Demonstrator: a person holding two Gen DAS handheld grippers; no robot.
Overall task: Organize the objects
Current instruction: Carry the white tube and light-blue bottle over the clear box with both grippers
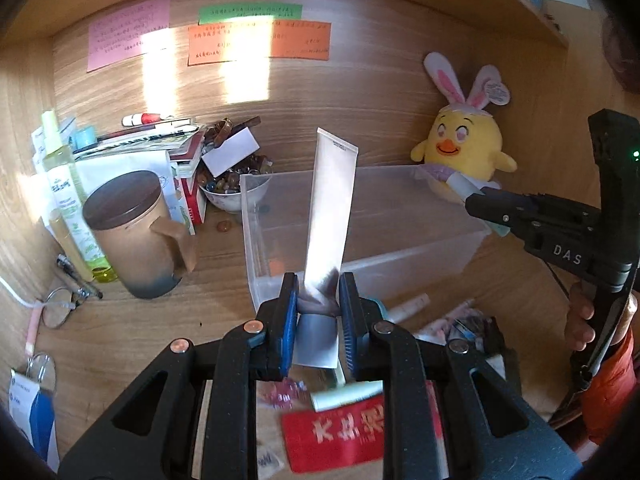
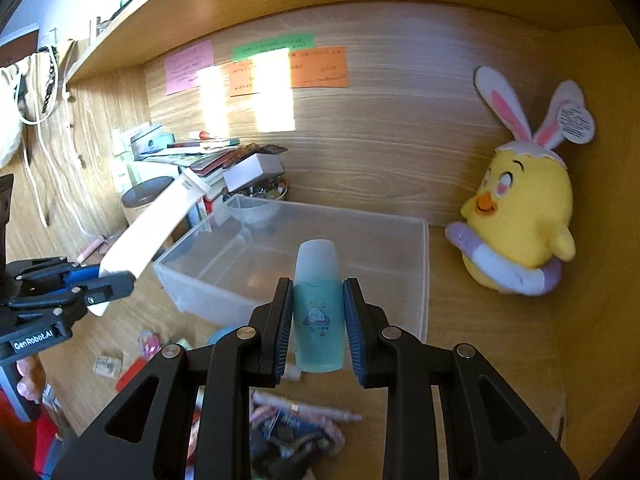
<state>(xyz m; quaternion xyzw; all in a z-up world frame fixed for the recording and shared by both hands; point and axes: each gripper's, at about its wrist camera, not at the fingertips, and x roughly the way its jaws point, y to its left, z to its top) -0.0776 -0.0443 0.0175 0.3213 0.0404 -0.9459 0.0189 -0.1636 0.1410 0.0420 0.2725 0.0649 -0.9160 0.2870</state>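
Red packet [image 1: 340, 436] lies below; clear bin [image 1: 460, 248] beside plush chick [image 1: 464, 148].

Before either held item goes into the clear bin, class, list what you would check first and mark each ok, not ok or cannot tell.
1. Left gripper grips the white tube near its cap end: ok.
2. Right gripper holds the teal bottle between its fingers: ok.
3. Clear bin is open on top, with no lid: ok.
4. Room inside the bin: ok, it looks almost empty.
5. Plush chick sits beside the bin, clear of its opening: ok.
6. Whether the tube will fit lying flat: cannot tell.
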